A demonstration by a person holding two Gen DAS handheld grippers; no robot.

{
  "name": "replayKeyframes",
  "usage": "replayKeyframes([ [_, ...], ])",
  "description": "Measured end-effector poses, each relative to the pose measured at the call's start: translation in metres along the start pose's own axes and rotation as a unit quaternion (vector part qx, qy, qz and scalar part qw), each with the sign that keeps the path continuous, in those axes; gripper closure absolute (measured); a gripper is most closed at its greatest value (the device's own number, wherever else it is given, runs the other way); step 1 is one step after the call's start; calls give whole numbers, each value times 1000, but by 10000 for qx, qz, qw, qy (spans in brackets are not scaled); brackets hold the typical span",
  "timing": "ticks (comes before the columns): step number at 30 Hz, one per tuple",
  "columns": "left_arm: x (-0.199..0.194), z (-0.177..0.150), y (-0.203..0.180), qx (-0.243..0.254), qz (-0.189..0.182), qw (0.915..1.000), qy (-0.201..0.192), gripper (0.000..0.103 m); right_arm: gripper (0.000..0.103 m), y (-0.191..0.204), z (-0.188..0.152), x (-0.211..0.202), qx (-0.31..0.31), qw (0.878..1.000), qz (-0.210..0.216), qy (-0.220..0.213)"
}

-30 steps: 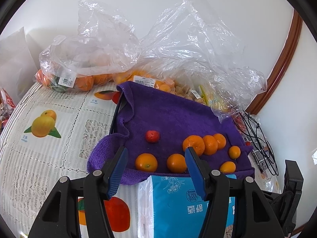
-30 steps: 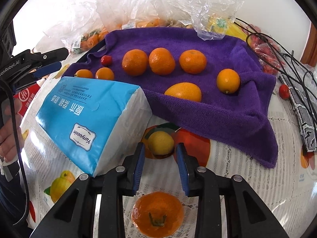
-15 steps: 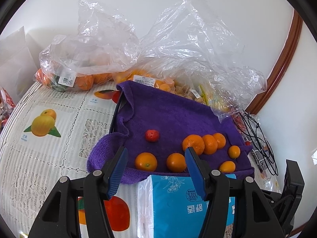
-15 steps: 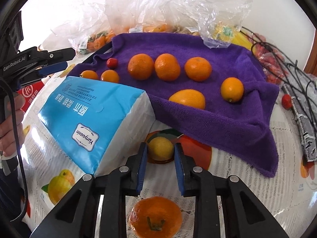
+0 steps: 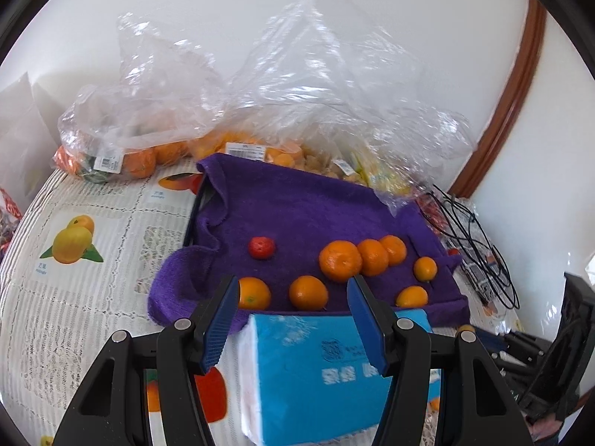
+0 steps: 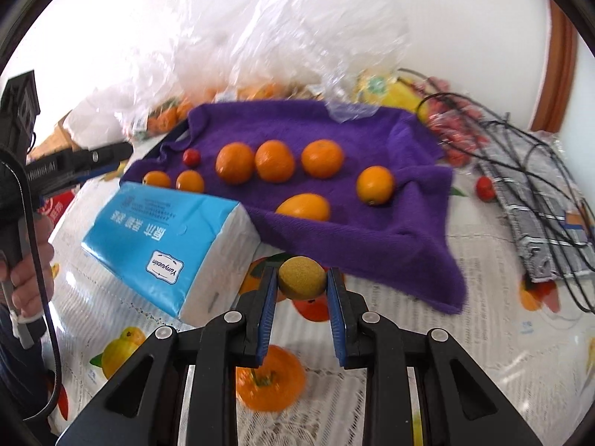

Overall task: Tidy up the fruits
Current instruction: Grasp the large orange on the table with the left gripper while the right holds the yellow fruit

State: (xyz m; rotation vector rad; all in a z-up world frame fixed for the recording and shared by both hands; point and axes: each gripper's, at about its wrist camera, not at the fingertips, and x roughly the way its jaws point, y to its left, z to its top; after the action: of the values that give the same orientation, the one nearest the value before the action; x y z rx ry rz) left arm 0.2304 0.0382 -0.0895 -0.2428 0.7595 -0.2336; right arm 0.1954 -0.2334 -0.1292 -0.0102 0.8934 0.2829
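Observation:
A purple towel (image 6: 372, 230) lies on the table with several oranges (image 6: 274, 160) and one small red fruit (image 6: 192, 157) on it. My right gripper (image 6: 302, 278) is shut on a small yellow-green fruit (image 6: 302, 277) and holds it just above the tablecloth, in front of the towel's near edge. My left gripper (image 5: 292, 297) is open and empty, hovering over the blue tissue pack (image 5: 316, 364) with the towel (image 5: 297, 208), oranges (image 5: 340, 261) and red fruit (image 5: 261, 247) beyond its fingers. It also shows at the left in the right wrist view (image 6: 74, 163).
A blue tissue pack (image 6: 163, 241) lies left of the right gripper. Clear plastic bags of fruit (image 5: 156, 126) stand behind the towel against the wall. Black cables and a patterned pouch (image 6: 535, 200) lie at the right, with a loose red fruit (image 6: 485, 187).
My right gripper closed on the yellow-green fruit and lifted it off the tablecloth. The left gripper has barely moved.

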Motion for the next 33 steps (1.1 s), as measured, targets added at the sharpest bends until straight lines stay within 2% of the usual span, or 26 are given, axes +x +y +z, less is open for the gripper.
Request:
replayKeyframes([
  [8,-22,-28,-56,510,-519,9973,115,37,76,-29,-21,-45,345,9979,-482,-254],
  [18,-34,-73,-121,1160,-776,9893,421,35,76,-74,-54,-80,797,9912,-973,-405],
  [23,-19,-94,-145,1378,-659,9860,672,35,76,-83,-63,-88,860,9894,-1075,-469],
  [33,15,-112,-162,1376,-357,9851,963,39,76,-96,-79,-98,932,9888,-1043,-520],
])
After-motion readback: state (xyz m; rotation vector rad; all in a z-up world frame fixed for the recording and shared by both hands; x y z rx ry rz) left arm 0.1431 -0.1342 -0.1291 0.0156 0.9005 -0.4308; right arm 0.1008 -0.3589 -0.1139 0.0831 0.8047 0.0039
